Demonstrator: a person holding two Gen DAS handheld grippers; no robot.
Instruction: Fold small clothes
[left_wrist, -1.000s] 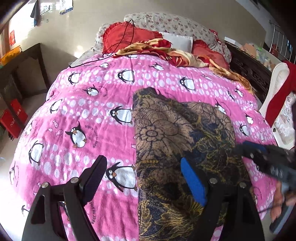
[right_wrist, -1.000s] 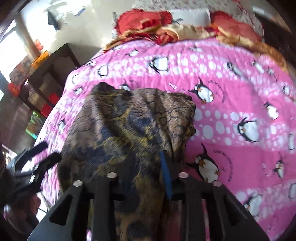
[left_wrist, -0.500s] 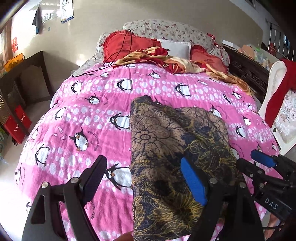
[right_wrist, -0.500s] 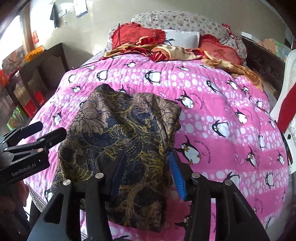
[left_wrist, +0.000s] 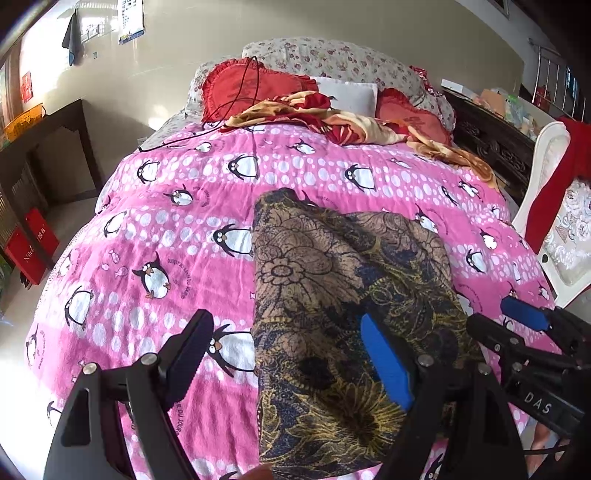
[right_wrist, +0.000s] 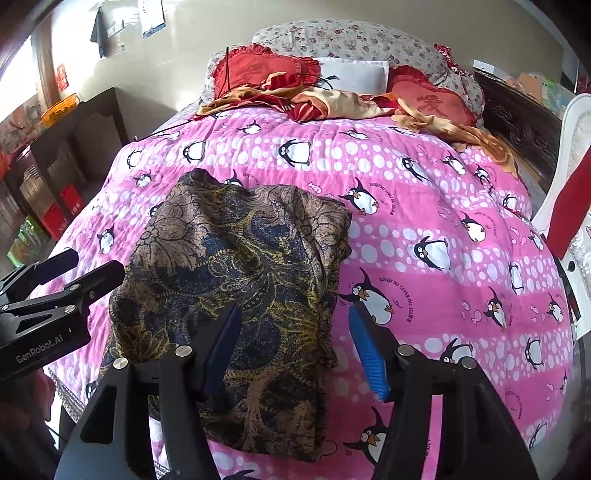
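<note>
A small garment (left_wrist: 332, 295) in dark brown and navy with a gold flower print lies folded over on the pink penguin blanket (left_wrist: 177, 229). My left gripper (left_wrist: 288, 354) hovers open above the garment's near left edge, with nothing pressed between its fingers. In the right wrist view the same garment (right_wrist: 236, 266) lies left of centre. My right gripper (right_wrist: 295, 350) hangs over its near right edge, jaws opening, and the pads do not press on the cloth. Each gripper shows in the other's view: the right gripper (left_wrist: 517, 325) and the left gripper (right_wrist: 70, 269).
Red heart pillows (right_wrist: 258, 70), a white pillow (right_wrist: 351, 75) and a crumpled gold-red cloth (right_wrist: 332, 103) lie at the head of the bed, with a black cable (left_wrist: 236, 99). A dark cabinet (left_wrist: 44, 147) stands at left, a white chair with red cloth (left_wrist: 554, 177) at right.
My right gripper was nearly shut on the garment's right edge; it has let go, widened its jaws and drawn back. The garment now rests flat. The left gripper has kept still.
</note>
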